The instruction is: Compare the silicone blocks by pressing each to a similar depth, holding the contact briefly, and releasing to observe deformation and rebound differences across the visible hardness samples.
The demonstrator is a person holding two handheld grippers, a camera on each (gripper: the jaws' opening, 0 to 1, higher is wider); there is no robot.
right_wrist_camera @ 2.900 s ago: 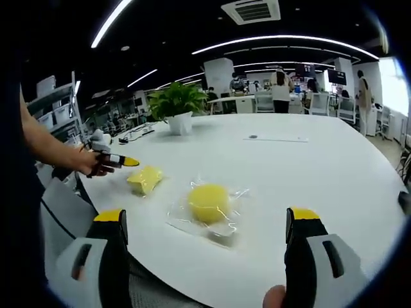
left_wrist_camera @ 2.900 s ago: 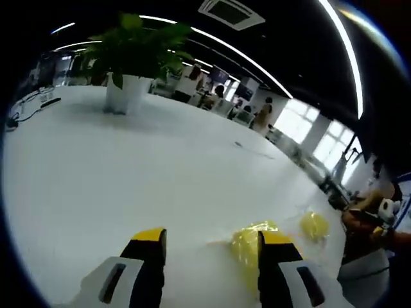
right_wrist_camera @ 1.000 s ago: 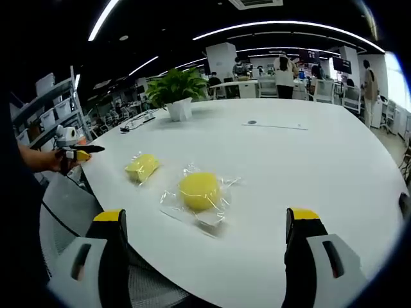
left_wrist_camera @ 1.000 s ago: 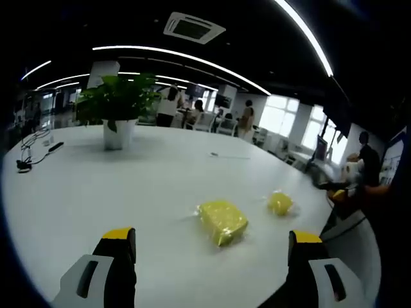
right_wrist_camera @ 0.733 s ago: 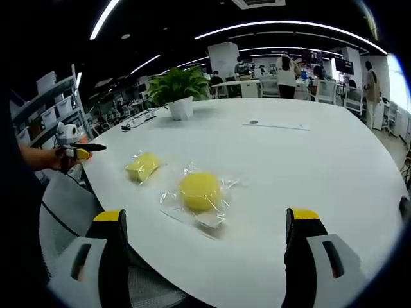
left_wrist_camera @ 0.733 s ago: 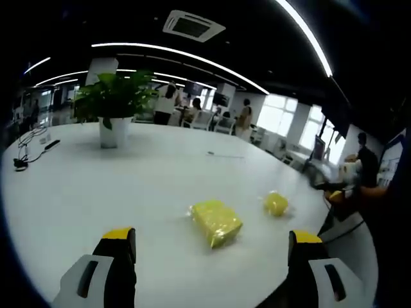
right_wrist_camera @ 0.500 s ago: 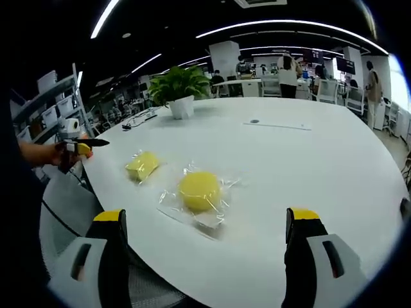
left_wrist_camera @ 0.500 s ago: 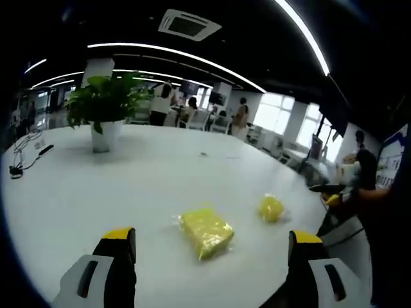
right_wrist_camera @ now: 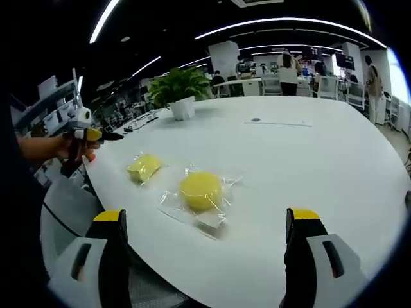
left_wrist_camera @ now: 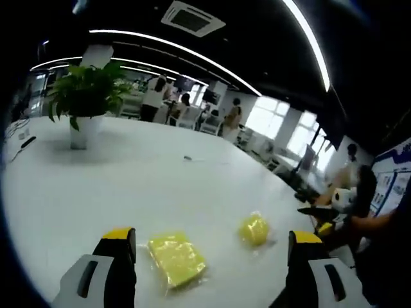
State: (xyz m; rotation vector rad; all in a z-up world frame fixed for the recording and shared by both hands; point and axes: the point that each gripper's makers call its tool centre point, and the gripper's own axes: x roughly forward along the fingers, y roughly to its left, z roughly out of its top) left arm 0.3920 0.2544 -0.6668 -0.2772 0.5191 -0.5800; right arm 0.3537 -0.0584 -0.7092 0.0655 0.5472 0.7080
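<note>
Lying bagged on the white table (right_wrist_camera: pixel 308 160): square yellow block (left_wrist_camera: pixel 174 258) and round yellow block (right_wrist_camera: pixel 201 190), near each other, untouched. Left gripper (left_wrist_camera: pixel 205 253) and right gripper (right_wrist_camera: pixel 204 234): fingers wide apart, empty, held off. Step judged: approach; a descent and press are called for next.

No legible text, label, brand or number was found in either view. The clear wrappers on the yellow silicone blocks (right_wrist_camera: pixel 201 190) carried no readable print. A board with blue markings (left_wrist_camera: pixel 390 186) stood at the right edge of the left gripper view; its content was too blurred to read.
</note>
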